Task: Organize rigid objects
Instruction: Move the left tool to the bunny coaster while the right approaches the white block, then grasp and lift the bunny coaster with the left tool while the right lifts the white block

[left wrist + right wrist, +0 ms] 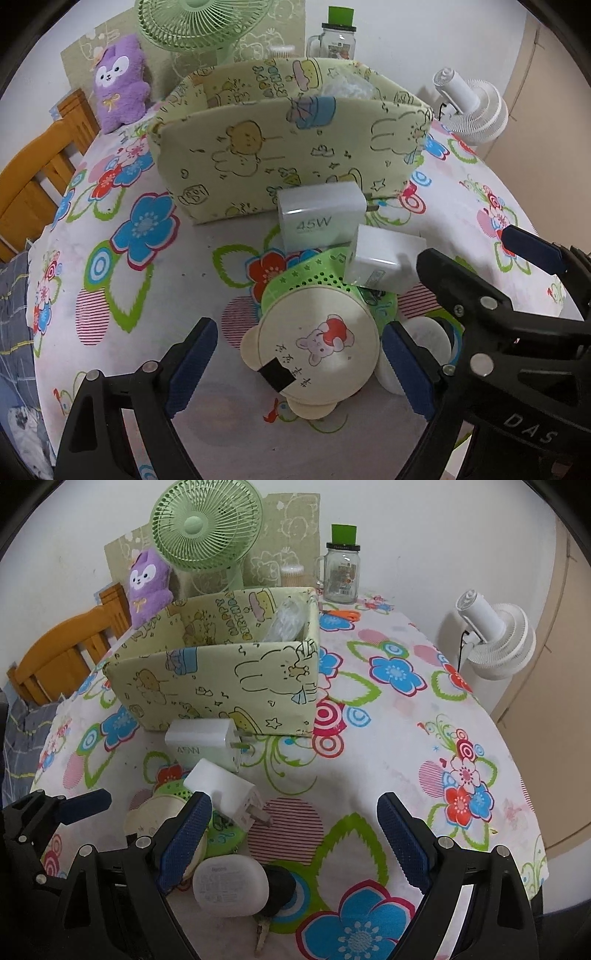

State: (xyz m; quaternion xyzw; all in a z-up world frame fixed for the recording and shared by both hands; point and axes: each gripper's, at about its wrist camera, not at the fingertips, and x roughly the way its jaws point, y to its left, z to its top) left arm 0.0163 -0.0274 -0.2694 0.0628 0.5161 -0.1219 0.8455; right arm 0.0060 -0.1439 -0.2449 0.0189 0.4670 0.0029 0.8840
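Left wrist view
Chargers: two white ones; the 45W charger (319, 218) lies against the front wall of the storage box (288, 158), the smaller charger (384, 264) rests on the green perforated item (314, 273).
Round cream mirror: one mirror (317, 352) with a rabbit print sits on the table (147, 295), between the fingers.
Left hand-held gripper: the left hand-held gripper (299, 369) is spread wide around the mirror, not touching it.
Right hand-held gripper: the right hand-held gripper (480, 258) reaches in from the right, one tip near the smaller charger; its jaws stand apart.
Fans: one green fan (203, 22), one white fan (476, 107).
Hard to make out: a white object behind the right finger is mostly hidden.

Right wrist view
Right hand-held gripper: jaws wide apart, empty, hovering low over the floral cloth.
Near items: one white earbud case (231, 886), one black round object (280, 886), keys beneath cut off partly.
Left hand-held gripper: visible at the left edge; the mirror is largely covered.
Box contents: clear plastic inside the storage box; the rest is unclear.
Background: one glass jar (341, 572), one purple plush toy (147, 587).
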